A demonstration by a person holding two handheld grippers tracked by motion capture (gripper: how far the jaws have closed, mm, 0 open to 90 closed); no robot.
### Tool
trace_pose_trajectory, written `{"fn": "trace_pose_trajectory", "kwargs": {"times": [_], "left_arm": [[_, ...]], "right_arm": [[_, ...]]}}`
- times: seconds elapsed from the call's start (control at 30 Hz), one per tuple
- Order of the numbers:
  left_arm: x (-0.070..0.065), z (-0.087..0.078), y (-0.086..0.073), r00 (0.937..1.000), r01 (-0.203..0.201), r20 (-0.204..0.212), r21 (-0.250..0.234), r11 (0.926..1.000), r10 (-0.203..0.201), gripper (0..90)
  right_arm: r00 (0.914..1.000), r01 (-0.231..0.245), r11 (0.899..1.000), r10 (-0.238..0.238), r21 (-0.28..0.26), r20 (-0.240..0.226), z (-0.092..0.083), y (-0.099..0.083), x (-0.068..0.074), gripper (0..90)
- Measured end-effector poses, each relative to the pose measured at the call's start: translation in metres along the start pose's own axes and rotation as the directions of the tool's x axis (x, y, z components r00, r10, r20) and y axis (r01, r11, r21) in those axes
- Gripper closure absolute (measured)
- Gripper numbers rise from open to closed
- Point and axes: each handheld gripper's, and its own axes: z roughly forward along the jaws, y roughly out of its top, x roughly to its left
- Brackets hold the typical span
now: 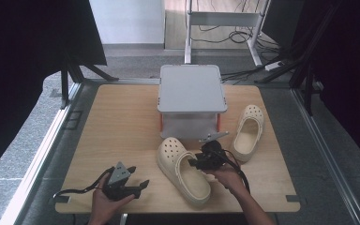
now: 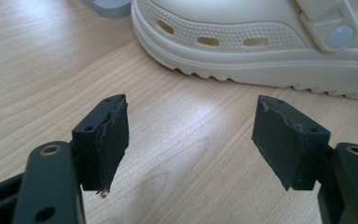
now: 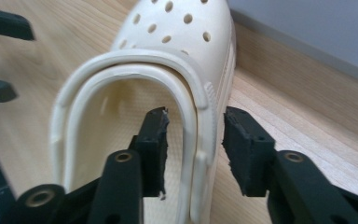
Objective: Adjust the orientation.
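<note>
Fingers (image 3: 151, 140) astride clog (image 1: 183, 171) wall, toe toward shelf (image 1: 192, 89).

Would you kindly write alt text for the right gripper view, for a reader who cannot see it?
The right hand-held gripper straddles the side wall and folded strap of a cream clog, its black pads standing apart from the wall, one inside the shoe and one outside. The clog lies on a wooden table, toe pointing away.

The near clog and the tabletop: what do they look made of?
Near clog: probably soft moulded foam or rubber, matte cream; seamless body with punched vent holes and a ridged sole edge. Tabletop: wood or wood-look laminate, smooth light satin; printed or real grain lines, can't tell which.
</note>
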Motion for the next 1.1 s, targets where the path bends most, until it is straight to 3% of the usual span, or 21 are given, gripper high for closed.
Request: {"fn": "trace_pose_trajectory", "kwargs": {"times": [0.17,0.3,0.57,0.6,1.1], "left_arm": [[0.000,-0.002,0.000,1.0000,-0.002,0.001,-0.005,1.0000,0.002,27.6],[0.000,-0.004,0.000,1.0000,-0.004,-0.006,-0.003,1.0000,0.004,27.6],[-0.002,-0.004,-0.001,1.0000,0.006,-0.007,-0.001,1.0000,-0.006,27.6],[-0.001,-0.004,0.000,0.9999,0.009,-0.010,-0.001,1.0000,-0.009,27.6],[-0.001,-0.006,0.002,0.9997,0.022,-0.004,-0.007,0.9997,-0.022,27.6]], "right_arm": [[0.9999,0.004,1.000,-0.004,-0.022,-0.009,-0.019,0.001,-0.004,57.6],[0.9998,0.000,0.999,0.000,-0.033,0.018,-0.030,-0.002,-0.014,57.3],[0.9967,-0.013,1.000,0.015,-0.020,0.080,-0.025,-0.011,-0.031,56.8],[0.9944,-0.010,1.000,0.012,-0.017,0.105,-0.023,-0.012,-0.036,57.4],[0.9846,-0.078,0.997,0.077,-0.004,0.157,-0.022,-0.023,-0.064,60.3]]}}
